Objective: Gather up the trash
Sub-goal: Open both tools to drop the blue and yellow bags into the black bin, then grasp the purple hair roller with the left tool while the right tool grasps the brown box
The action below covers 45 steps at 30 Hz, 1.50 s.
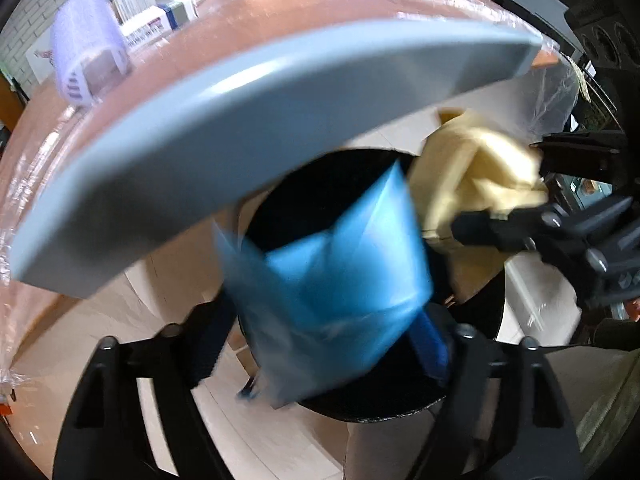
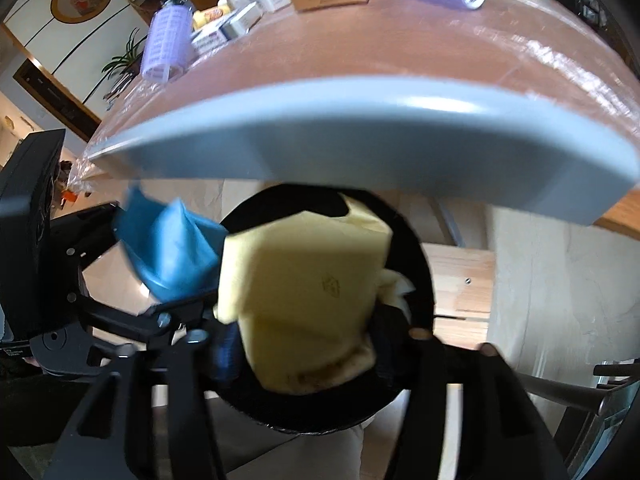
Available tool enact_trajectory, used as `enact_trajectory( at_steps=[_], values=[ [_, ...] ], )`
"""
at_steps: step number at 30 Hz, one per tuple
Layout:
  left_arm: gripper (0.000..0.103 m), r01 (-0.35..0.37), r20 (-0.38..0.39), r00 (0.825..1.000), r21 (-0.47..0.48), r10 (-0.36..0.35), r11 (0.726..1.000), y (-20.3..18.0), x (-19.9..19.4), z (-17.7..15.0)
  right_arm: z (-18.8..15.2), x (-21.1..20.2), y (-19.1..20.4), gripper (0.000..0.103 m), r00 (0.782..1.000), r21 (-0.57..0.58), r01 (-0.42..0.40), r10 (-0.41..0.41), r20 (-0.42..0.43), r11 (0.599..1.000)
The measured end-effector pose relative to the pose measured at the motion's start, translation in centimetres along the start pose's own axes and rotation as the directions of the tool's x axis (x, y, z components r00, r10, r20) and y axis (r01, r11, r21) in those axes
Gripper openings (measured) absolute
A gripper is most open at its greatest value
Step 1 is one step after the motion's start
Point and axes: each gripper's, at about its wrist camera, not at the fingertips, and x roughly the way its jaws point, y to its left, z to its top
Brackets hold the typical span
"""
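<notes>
Two scraps hang over the black bin below the table: blue wrapper between the parted left tongs, yellow paper between the parted right tongs. Drop step; next, withdraw for more.

Lit brightly and evenly, daylight seemingly from twelve o'clock. Caught soft glare streaks along the grey edge and on the plastic film over the table. Smeared the blue wrapper heavily with motion blur in the left wrist view; blurred the yellow paper less. Lost the bin's inside to near black. Bent straight lines strongly toward the rims. Darkened every corner to a black ring. Left far boxes at eleven o'clock soft.
</notes>
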Motion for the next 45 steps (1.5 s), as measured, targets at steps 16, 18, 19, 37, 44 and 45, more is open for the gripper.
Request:
enact_trajectory(
  at_steps=[16, 18, 19, 37, 44, 45],
  values=[
    [0.083, 0.06, 0.188, 0.981, -0.032, -0.053, 0.998, 1.5, -8.6, 0.9, 3.4, -10.8, 0.9, 0.094, 0.961, -0.037, 0.08, -0.067, 0.268, 0.996],
    [0.096, 0.033, 0.247, 0.969, -0.035, -0.023, 0.999, 1.9, -10.4, 1.2, 4.9, -11.9, 1.5, 0.099, 0.941, -0.035, 0.098, -0.081, 0.33, 0.995],
    [0.101, -0.031, 0.287, 0.957, -0.058, 0.046, 0.998, 2.2, -11.4, 1.7, 5.6, -12.2, 1.6, 0.099, 0.932, -0.037, 0.107, -0.087, 0.352, 0.994],
    [0.101, -0.237, 0.218, 0.923, -0.328, 0.318, 0.914, 9.7, -7.1, 7.7, 18.5, -3.7, 1.7, 0.099, 0.939, 0.031, 0.149, -0.152, 0.308, 0.988],
    [0.101, -0.218, 0.194, 0.933, -0.362, 0.302, 0.906, 11.1, -5.9, 8.6, 19.9, -0.8, 1.3, 0.099, 0.948, 0.049, 0.174, -0.181, 0.26, 0.983],
    [0.101, -0.216, 0.192, 0.934, -0.364, 0.3, 0.906, 11.2, -5.8, 8.8, 20.0, -0.5, 1.2, 0.099, 0.95, 0.05, 0.173, -0.18, 0.256, 0.984]
  ],
)
